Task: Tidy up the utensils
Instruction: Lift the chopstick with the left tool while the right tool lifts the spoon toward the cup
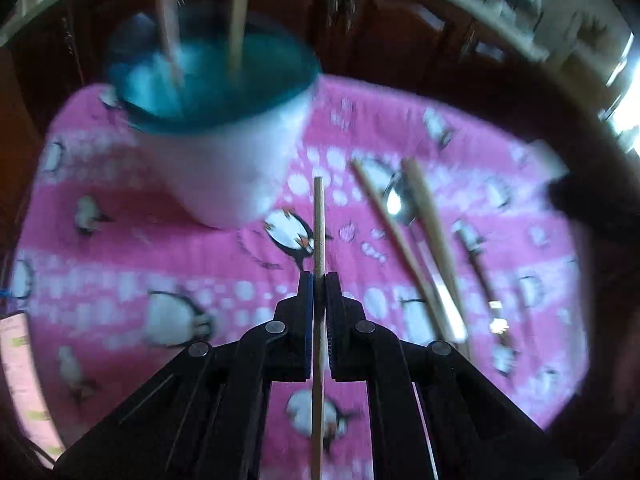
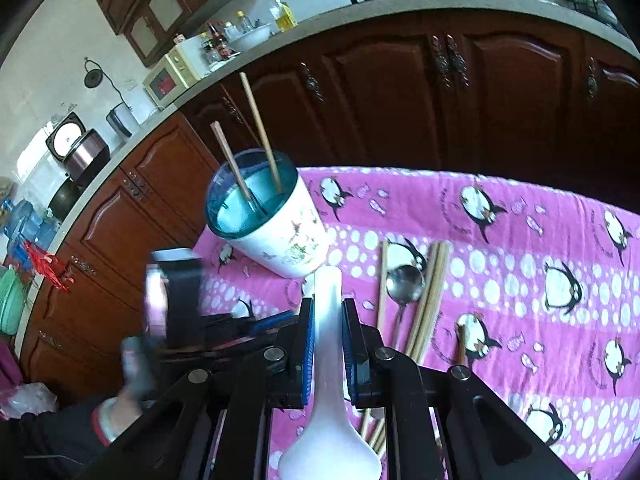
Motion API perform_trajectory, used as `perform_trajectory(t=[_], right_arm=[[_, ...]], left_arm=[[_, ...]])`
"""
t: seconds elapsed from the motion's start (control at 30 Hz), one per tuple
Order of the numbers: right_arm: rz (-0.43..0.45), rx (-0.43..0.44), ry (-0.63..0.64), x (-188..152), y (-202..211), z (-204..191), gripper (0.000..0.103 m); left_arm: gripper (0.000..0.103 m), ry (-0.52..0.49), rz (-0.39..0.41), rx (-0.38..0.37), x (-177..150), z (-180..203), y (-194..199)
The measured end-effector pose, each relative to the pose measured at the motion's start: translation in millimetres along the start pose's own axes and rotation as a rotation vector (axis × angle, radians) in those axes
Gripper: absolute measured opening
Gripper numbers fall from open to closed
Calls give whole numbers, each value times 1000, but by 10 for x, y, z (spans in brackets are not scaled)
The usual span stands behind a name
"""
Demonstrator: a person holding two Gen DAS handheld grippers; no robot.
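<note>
Here the left gripper [image 1: 319, 280] has its jaws pressed onto a single wooden chopstick [image 1: 319, 216], which runs straight through the pinch, its tip reaching out ahead and its tail passing back under the jaws. Ahead and to the left of that tip stands the cup [image 1: 224, 128], white-walled with a teal rim and interior, blurred in the left wrist view; two chopsticks [image 1: 240, 16] already stand in it. To the right of the jaws, loose chopsticks [image 1: 432, 236] lie on the pink penguin-print cloth [image 1: 120, 248], with a metal spoon [image 1: 398, 200] between them.

The right gripper [image 2: 327, 304] pinches the handle of a white ceramic spoon [image 2: 328, 380]; the handle end points forward past the fingertips and the bowl sits back beneath the jaws. Just beyond that handle end is the same cup [image 2: 280, 224], tilted in this view, its two sticks leaning up out of it. Right of the jaws lie the metal spoon [image 2: 404, 286] and a bundle of chopsticks [image 2: 430, 300] on the cloth [image 2: 520, 240]. To the left, the other gripper [image 2: 224, 336] shows as a dark blur. Behind stand brown wooden cabinets [image 2: 400, 92].
</note>
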State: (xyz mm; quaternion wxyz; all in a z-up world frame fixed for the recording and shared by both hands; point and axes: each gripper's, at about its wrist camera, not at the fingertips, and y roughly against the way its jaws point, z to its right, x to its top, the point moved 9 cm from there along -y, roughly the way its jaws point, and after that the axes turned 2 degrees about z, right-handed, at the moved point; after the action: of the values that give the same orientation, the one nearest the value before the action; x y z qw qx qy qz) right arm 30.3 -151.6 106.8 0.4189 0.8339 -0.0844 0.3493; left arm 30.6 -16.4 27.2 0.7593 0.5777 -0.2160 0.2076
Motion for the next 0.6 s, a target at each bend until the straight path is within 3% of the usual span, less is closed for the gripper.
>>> perform_trajectory(t=[0.2, 0.3, 0.5, 0.6], right_arm=[[43, 51, 2, 250, -107, -228, 12], [85, 83, 13, 473, -180, -419, 12], [239, 114, 23, 1081, -279, -733, 12], [324, 83, 66, 1334, -428, -852, 12]], left_arm=[[5, 39, 195, -46, 423, -287, 1190], [5, 61, 291, -45, 755, -492, 1560], [5, 96, 493, 7, 1426, -654, 1823], [5, 123, 579, 57, 1683, -756, 1765]])
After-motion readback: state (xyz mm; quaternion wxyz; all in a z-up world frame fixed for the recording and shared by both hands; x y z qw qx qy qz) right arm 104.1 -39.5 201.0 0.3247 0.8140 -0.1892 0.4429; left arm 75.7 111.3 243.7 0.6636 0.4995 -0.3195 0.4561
